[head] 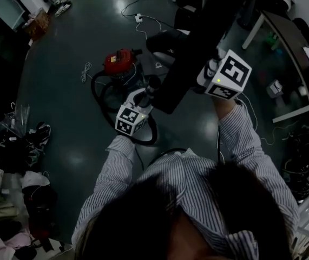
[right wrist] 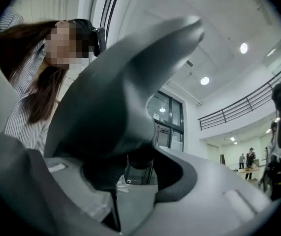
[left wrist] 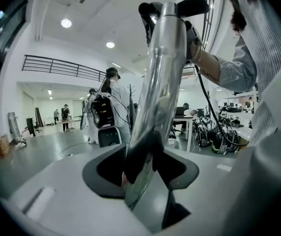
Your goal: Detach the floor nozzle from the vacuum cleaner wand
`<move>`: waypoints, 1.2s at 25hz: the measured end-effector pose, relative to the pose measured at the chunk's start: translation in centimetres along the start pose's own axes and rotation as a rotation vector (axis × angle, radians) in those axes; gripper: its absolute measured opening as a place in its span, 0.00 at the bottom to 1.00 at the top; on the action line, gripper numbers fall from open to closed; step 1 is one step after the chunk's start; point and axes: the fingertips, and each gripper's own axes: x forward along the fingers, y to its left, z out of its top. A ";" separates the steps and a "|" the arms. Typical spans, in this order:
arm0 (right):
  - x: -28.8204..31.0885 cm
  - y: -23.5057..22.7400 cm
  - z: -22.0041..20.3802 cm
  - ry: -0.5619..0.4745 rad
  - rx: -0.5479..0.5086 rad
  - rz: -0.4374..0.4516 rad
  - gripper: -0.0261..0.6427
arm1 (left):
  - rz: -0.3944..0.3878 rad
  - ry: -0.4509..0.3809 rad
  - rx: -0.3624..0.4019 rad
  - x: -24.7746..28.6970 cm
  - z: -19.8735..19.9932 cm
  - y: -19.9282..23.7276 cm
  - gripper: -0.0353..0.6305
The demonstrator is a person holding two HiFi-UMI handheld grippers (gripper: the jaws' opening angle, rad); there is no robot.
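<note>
Floor: dark and glossy. There is a heap of clothes and bags at the near left.
Desk: far right, with cables and clutter beside it.
Vacuum cleaner: the red body stands on the floor, far from the person and left of centre. Its black hose loops on the floor just near of it.
Nozzle: long and dark, lifted off the floor. It slants from beside the left gripper up to the far right (it fills much of the right gripper view).
Wand: a shiny metal tube rising from between the left jaws toward the right hand overhead. Dark parts hide its top end, so I cannot tell whether it is joined to the nozzle.
Left gripper: jaws closed on the lower wand, low and left of centre. Its marker cube faces the head camera.
Right gripper: jaws closed on the grey neck of the nozzle, held higher and further right than the left one.
Sleeve: striped, reaching to the right gripper.
</note>
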 end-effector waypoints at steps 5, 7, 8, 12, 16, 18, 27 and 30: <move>-2.1 -1.5 -2.2 0.039 0.085 -0.067 0.28 | 0.051 -0.063 -0.028 -1.4 3.0 1.7 0.34; -2.8 -1.8 -3.0 0.077 0.078 -0.077 0.28 | 0.074 -0.066 -0.022 -1.8 3.4 2.3 0.35; -3.1 -1.7 -3.5 0.106 0.071 -0.076 0.28 | 0.087 -0.068 -0.026 -2.0 3.5 2.7 0.35; -4.4 -1.4 -6.2 0.202 0.082 -0.079 0.28 | 0.115 -0.063 -0.042 -2.5 3.5 3.2 0.35; -5.8 -0.6 -9.3 0.269 0.124 -0.096 0.28 | 0.126 -0.054 -0.055 -2.6 3.5 3.1 0.35; -6.4 0.1 -11.0 0.292 0.161 -0.102 0.28 | 0.120 -0.049 -0.064 -2.6 3.4 2.8 0.35; -8.1 1.6 -16.5 0.389 0.234 -0.145 0.28 | 0.109 -0.013 -0.058 -1.5 3.8 1.6 0.35; -8.3 1.7 -16.9 0.378 0.265 -0.163 0.28 | 0.119 -0.011 -0.057 -1.6 4.0 1.7 0.35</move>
